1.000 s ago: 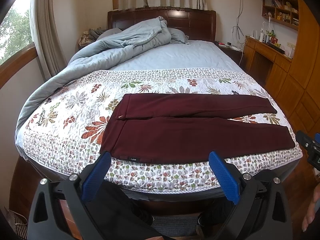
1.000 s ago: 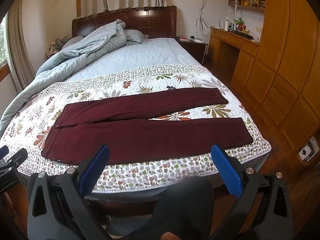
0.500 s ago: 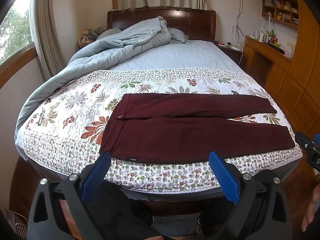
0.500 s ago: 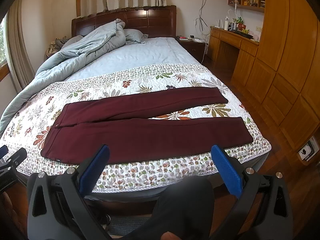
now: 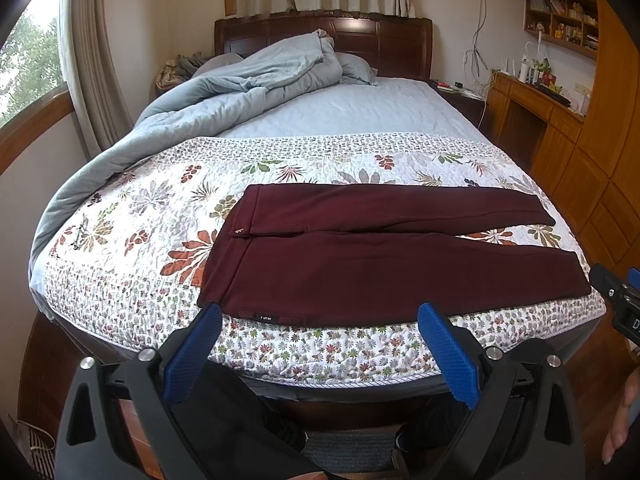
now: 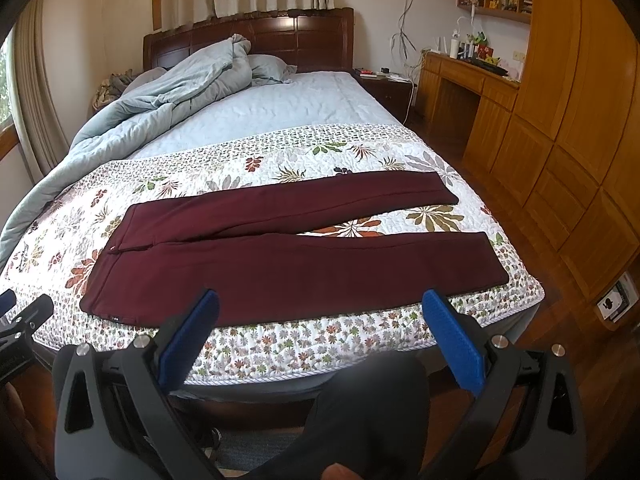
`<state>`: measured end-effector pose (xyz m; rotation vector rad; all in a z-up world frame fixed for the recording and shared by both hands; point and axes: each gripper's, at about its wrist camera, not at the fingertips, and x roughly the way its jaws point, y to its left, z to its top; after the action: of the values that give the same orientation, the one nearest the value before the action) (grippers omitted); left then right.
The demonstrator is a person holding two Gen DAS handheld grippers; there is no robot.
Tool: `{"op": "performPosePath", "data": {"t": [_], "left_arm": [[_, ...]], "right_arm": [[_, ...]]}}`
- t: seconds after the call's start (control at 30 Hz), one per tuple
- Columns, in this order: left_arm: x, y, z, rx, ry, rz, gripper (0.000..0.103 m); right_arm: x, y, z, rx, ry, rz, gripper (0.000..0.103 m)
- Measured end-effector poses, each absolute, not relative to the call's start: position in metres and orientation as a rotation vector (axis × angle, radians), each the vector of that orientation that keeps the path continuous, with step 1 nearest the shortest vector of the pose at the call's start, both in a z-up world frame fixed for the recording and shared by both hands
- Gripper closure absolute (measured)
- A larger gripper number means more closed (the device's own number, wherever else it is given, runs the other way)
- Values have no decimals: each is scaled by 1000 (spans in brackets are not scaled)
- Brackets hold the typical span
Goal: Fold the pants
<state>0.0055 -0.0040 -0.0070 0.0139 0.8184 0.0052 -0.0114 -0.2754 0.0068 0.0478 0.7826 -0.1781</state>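
Dark maroon pants (image 5: 372, 256) (image 6: 280, 256) lie flat across the foot of the bed, waistband to the left, both legs spread apart and running right. My left gripper (image 5: 320, 314) hangs open just short of the bed's near edge, level with the waistband end, nothing between its blue pads. My right gripper (image 6: 320, 300) is likewise open and holds nothing, in front of the near leg's middle. Each gripper's black body also shows at the side edge of the other's view.
A floral quilt (image 5: 136, 216) covers the bed's foot. A bunched grey-blue duvet (image 5: 240, 80) and pillows lie toward the dark wooden headboard (image 6: 304, 36). Wooden cabinets and a desk (image 6: 476, 80) line the right wall. A person's dark trouser legs show below both grippers.
Both views have edged slightly closer to the bed. The pants have not moved and both grippers stay open.
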Motion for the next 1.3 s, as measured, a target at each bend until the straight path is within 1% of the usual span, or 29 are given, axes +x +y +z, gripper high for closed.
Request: {"op": "performPosePath", "data": {"t": [0.63,0.73,0.8,0.83,0.9,0.93,0.97,1.13,1.2,1.3], "left_arm": [[16,-1,-16,35,830,-3,4],[32,2,-38,85,885,-81,4],[49,17,-61,50,971,-221,4],[56,27,-70,25,998,-256,4],[71,52,-86,-8,1031,-305,4],[78,59,-93,-2,1048,-308,4],[90,71,-103,12,1078,-313,4],[153,131,-142,-34,1253,-310,4],[185,155,-141,-75,1253,-308,4],[251,189,-131,-95,1152,-332,4]], "right_arm": [[-4,-276,2,43,798,-178,2],[6,-278,-4,38,803,-105,2],[12,-283,-3,70,767,26,2],[15,-287,-3,65,688,101,2],[25,-286,-10,-23,663,107,2],[42,-283,-26,-109,744,86,2],[50,-285,-36,-124,785,83,2],[83,-291,-60,-108,857,129,2],[99,-293,-67,-100,876,174,2],[124,-300,-80,-40,917,256,2]]}}
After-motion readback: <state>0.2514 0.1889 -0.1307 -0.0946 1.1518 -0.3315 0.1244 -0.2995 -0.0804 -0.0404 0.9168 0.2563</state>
